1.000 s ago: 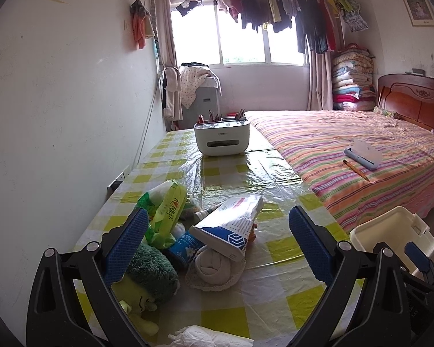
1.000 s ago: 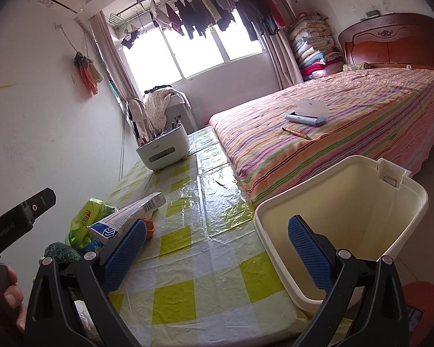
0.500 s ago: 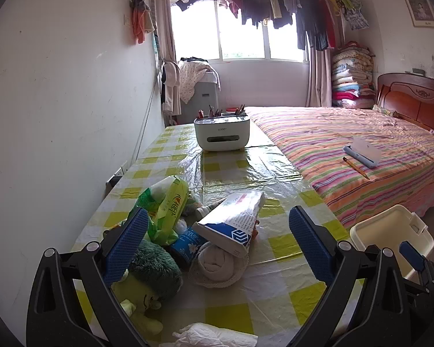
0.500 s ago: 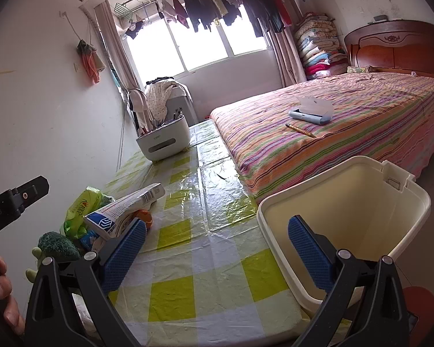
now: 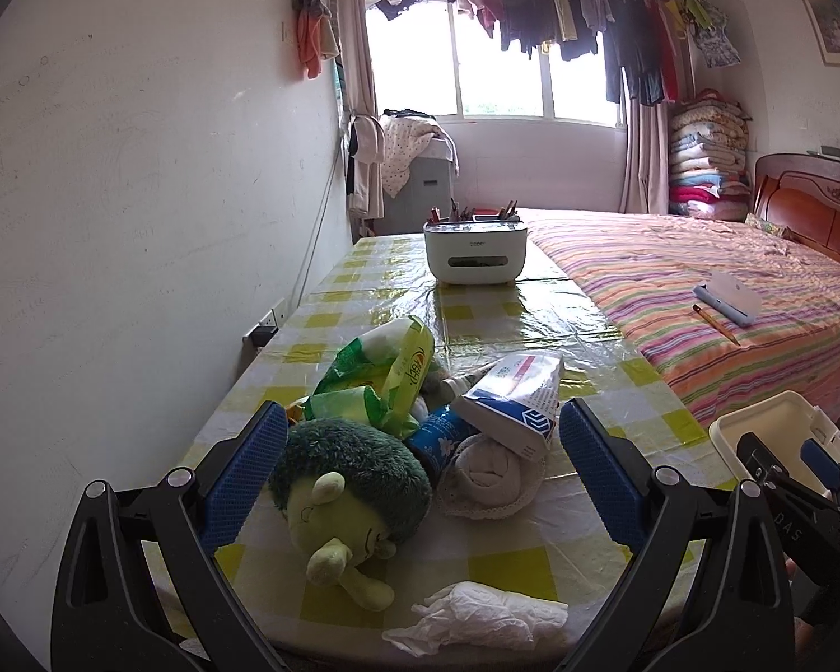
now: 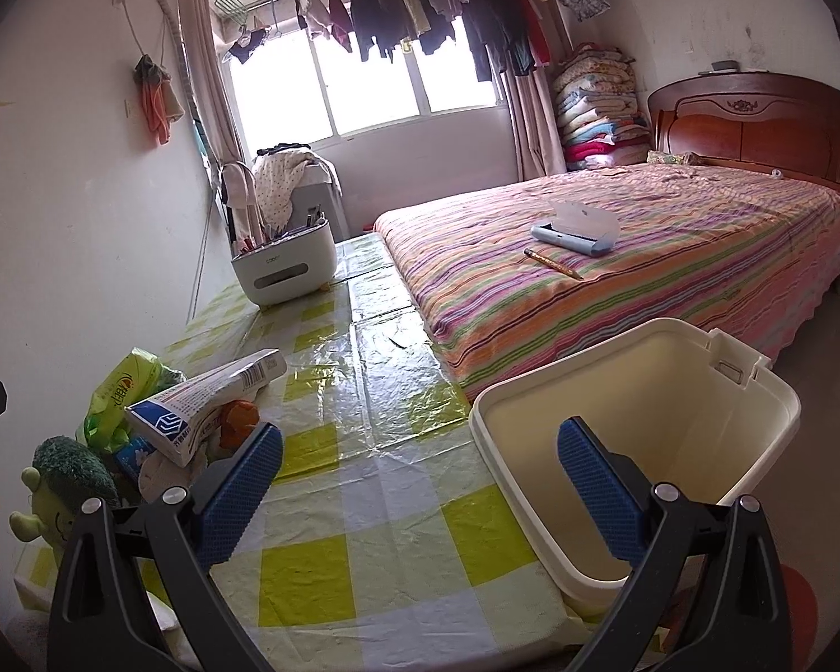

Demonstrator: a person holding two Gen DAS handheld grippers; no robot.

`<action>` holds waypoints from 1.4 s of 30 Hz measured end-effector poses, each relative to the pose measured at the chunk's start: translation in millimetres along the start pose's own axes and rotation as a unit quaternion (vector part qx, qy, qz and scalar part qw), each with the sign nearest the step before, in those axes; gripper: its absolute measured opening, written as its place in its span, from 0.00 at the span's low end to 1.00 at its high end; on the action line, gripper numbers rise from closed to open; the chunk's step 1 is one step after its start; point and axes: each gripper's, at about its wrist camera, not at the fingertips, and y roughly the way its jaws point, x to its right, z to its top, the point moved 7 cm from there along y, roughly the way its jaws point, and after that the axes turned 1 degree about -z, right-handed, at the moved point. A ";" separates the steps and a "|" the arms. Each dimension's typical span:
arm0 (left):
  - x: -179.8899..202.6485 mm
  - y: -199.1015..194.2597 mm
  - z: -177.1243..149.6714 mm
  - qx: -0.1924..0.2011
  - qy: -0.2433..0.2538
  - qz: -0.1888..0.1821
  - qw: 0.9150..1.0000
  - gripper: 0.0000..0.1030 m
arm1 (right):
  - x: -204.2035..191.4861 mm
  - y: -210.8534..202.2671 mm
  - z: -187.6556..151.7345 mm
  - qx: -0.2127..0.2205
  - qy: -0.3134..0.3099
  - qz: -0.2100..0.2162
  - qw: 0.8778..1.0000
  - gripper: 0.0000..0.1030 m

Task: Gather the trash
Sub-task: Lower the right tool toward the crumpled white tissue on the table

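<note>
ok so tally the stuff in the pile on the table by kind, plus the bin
plush toy: 1
green bag: 1
box: 1
blue packet: 1
white roll: 1
tissue: 1
bin: 1
total: 7, more may be hidden in the pile

Left wrist view: low over the table's (image 5: 532, 336) near edge, facing the window. Right wrist view: rightward, above the bin (image 6: 644, 392). Both share table, bed (image 6: 644, 257).
</note>
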 end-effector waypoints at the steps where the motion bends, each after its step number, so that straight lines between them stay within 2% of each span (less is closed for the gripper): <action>1: -5.3 -2.4 -0.7 0.000 -0.004 0.003 1.000 0.93 | -0.7 0.0 -0.5 0.000 -0.002 -0.002 1.000 0.93; 12: -39.8 -24.5 -15.4 -0.014 -0.030 0.018 0.999 0.93 | -8.7 -7.1 -2.2 0.006 -0.016 -0.007 1.000 0.93; 18: -50.1 -29.7 -27.4 -0.030 -0.050 0.008 0.998 0.93 | -12.4 -10.0 -1.6 0.014 -0.024 -0.005 1.000 0.93; 32: -33.1 -28.2 -32.3 -0.041 -0.037 -0.003 0.998 0.93 | -12.6 -9.7 -0.9 0.020 -0.019 0.002 1.000 0.93; 42: -24.4 -35.9 -27.2 -0.032 -0.029 -0.008 0.999 0.93 | -12.6 -9.9 -1.3 0.021 -0.018 0.002 1.000 0.93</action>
